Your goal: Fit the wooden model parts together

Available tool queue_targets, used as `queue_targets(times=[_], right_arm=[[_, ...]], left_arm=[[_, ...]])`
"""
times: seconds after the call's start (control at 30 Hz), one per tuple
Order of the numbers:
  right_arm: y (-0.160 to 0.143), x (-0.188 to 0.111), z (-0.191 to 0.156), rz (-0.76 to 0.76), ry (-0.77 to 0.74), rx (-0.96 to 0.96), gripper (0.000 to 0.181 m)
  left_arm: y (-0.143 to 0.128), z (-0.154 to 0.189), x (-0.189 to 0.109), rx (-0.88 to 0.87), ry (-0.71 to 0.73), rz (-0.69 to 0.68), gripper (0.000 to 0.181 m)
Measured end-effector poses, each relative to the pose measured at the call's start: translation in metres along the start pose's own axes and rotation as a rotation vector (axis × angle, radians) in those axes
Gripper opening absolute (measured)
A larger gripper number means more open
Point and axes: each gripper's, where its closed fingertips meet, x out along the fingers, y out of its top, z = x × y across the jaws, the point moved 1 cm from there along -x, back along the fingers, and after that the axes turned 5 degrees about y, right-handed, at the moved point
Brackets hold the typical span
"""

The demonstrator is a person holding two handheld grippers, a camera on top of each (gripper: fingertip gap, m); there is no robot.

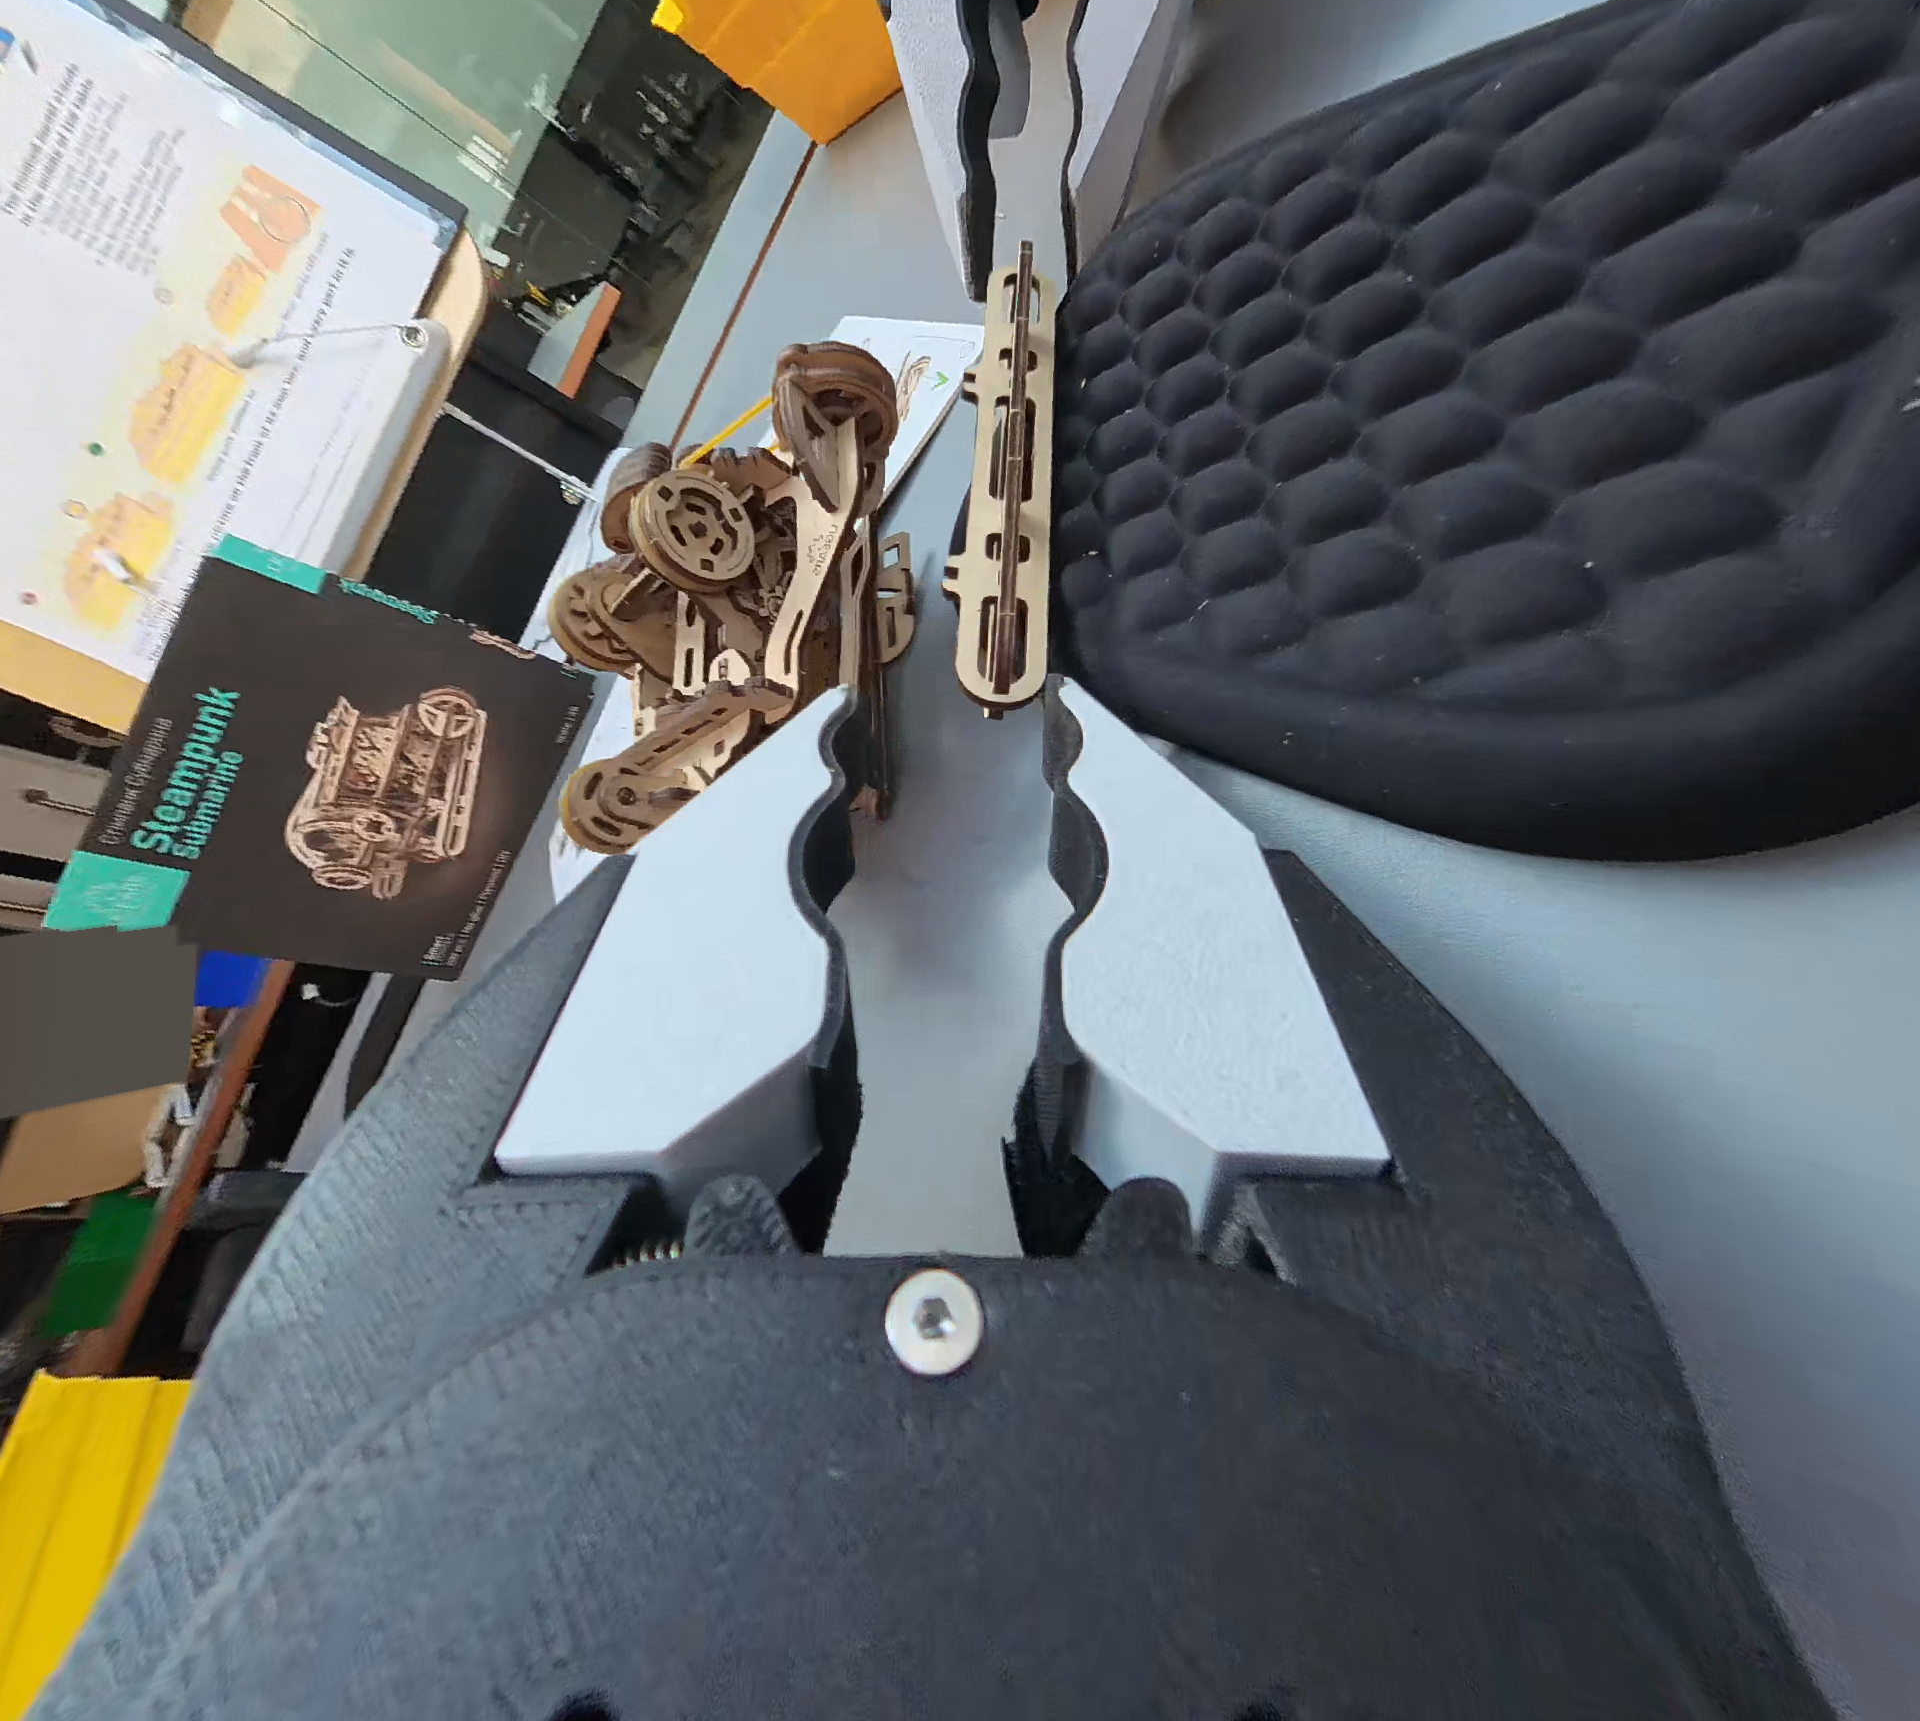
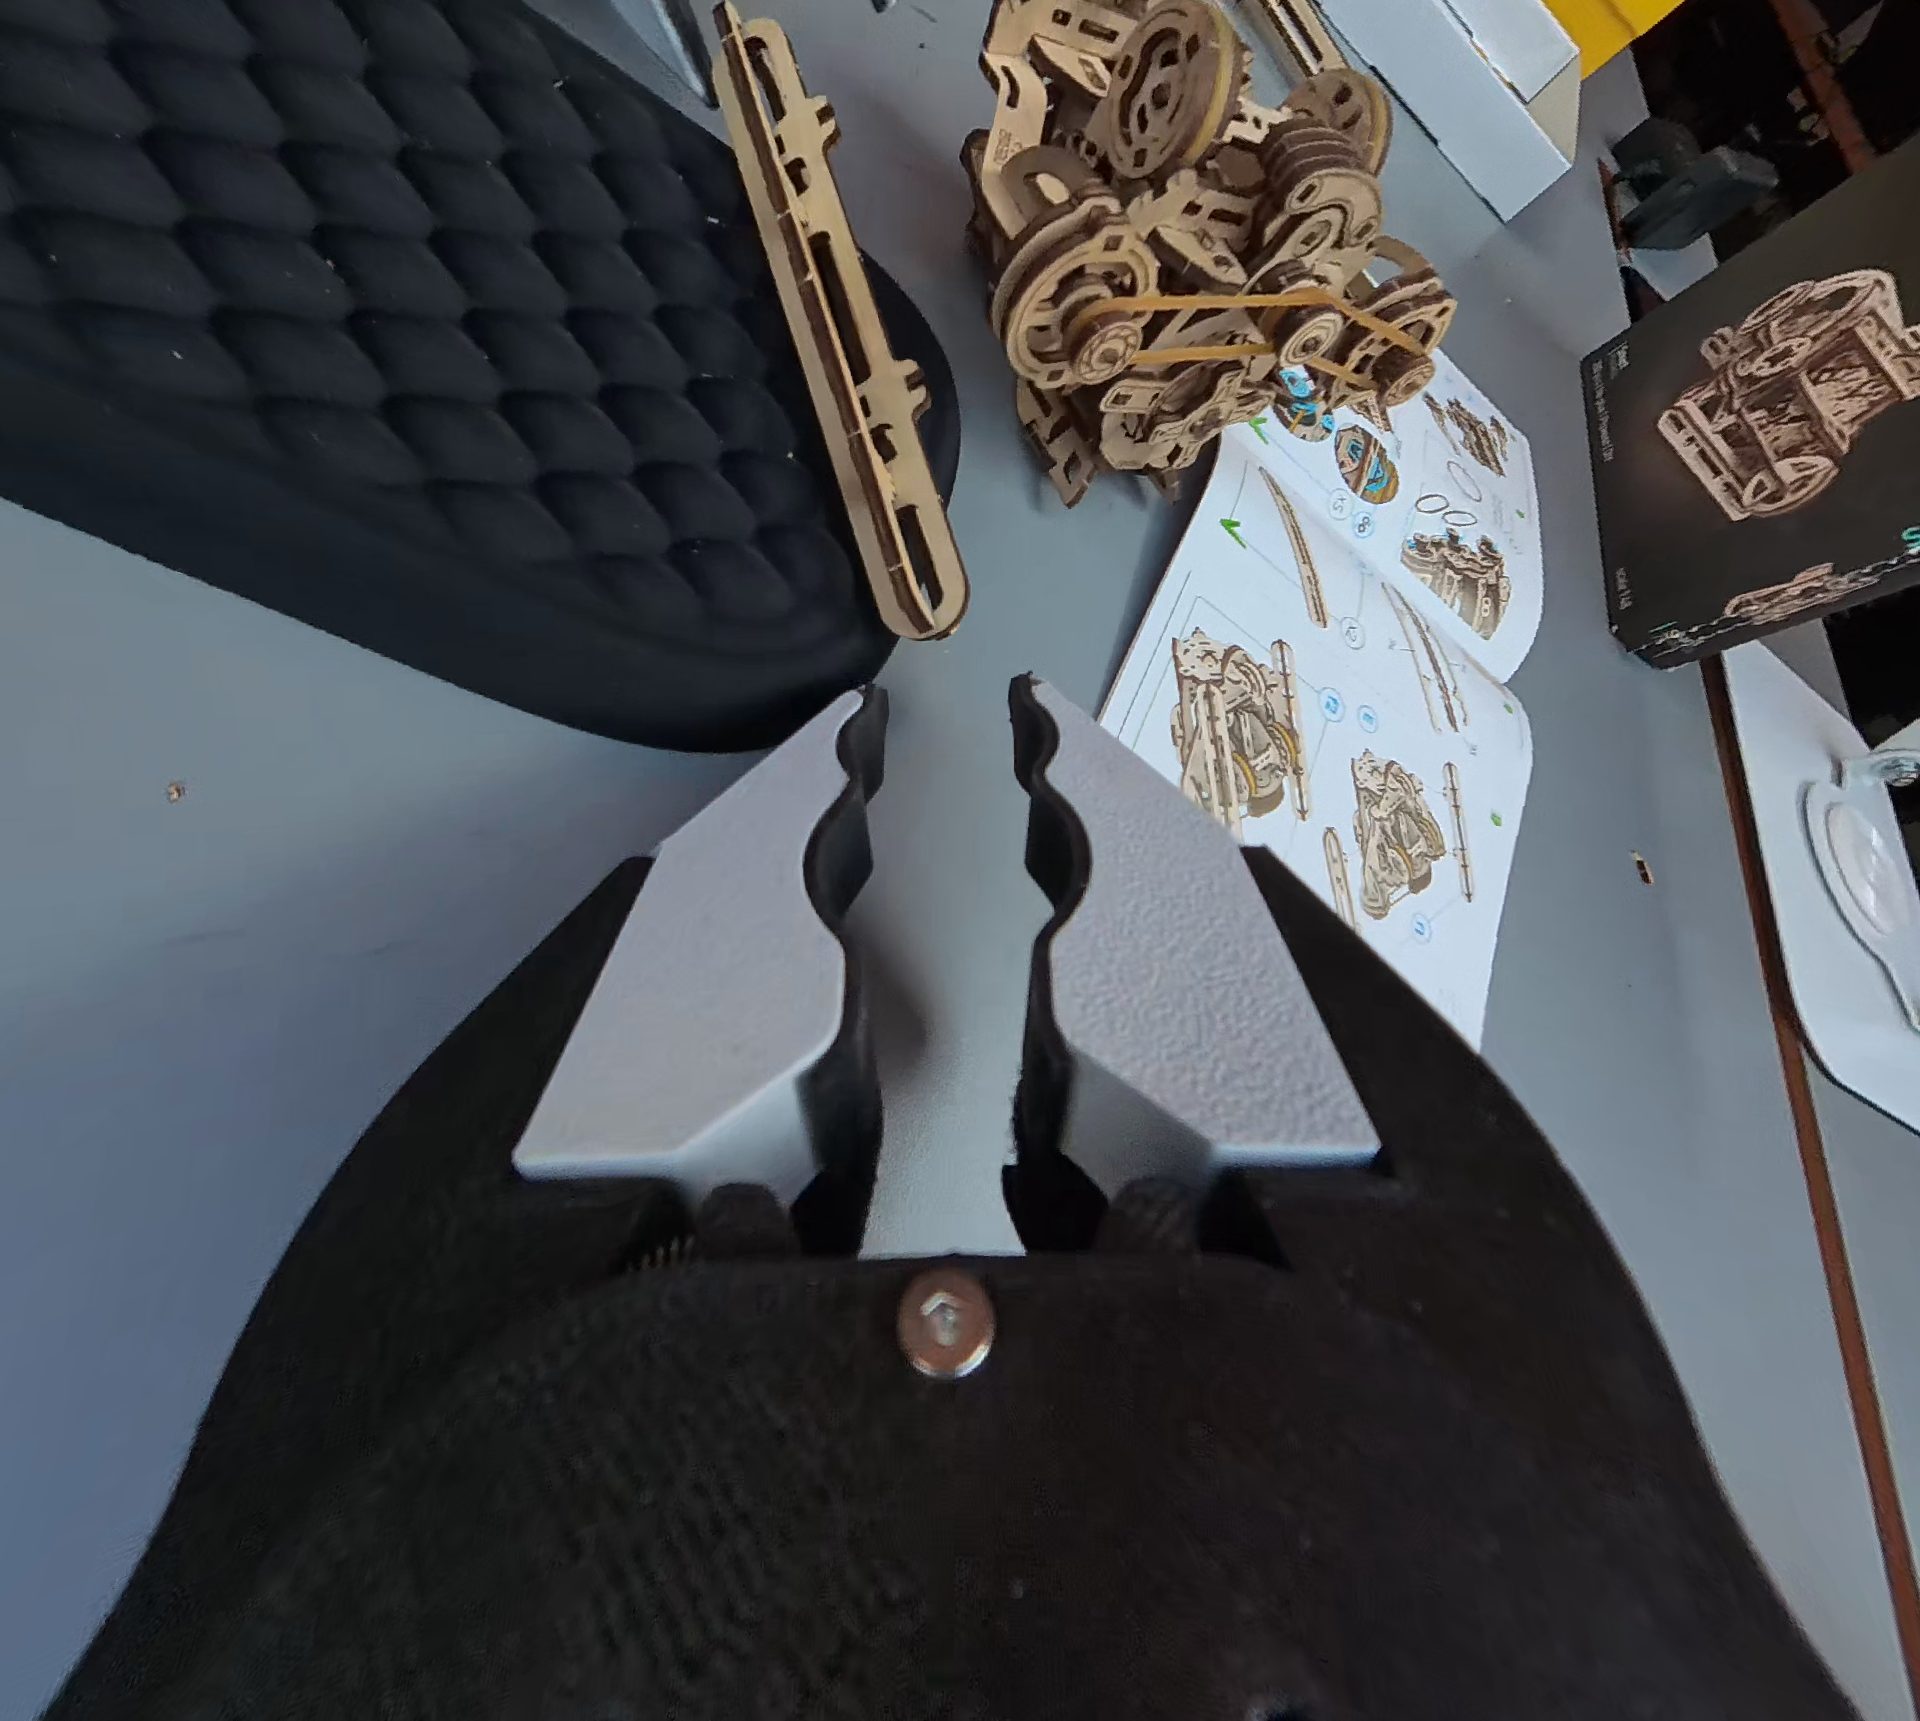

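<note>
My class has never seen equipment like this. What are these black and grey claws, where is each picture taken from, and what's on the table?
Each claw is a two-finger gripper that a person holds, one in each hand, with a camera looking along its fingers. One picture looks from the left gripper, the other from the right gripper. Both are open and hold nothing. On the grey table lie a black quilted cushion, a half-built wooden model, an open instruction booklet and a dark box. A slotted wooden strip stands on edge against the cushion, between the two grippers.
</note>
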Motion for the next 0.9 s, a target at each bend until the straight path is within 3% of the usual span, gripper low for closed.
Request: queue_targets(times=[0.3, 0.4, 0.5, 0.63, 0.9], right_arm=[[0.013, 0.000, 0.000, -0.011, -0.074, -0.232, 0.021], [0.016, 0.000, -0.002, 0.002, -0.063, -0.222, 0.020], [0.019, 0.000, -0.004, 0.016, -0.056, -0.223, 0.018], [0.018, 0.001, -0.004, 0.016, -0.052, -0.215, 0.015], [0.017, 0.001, -0.003, 0.014, -0.051, -0.199, 0.016]], left_arm=[[0.005, 0.001, 0.002, 0.113, 0.028, 0.031, 0.028], [0.006, 0.005, 0.004, 0.108, -0.007, 0.036, 0.027], [0.008, 0.007, 0.005, 0.120, -0.017, 0.048, 0.014], [0.006, 0.006, 0.007, 0.111, -0.007, 0.045, 0.026], [0.001, 0.006, 0.008, 0.099, -0.049, 0.032, 0.023]])
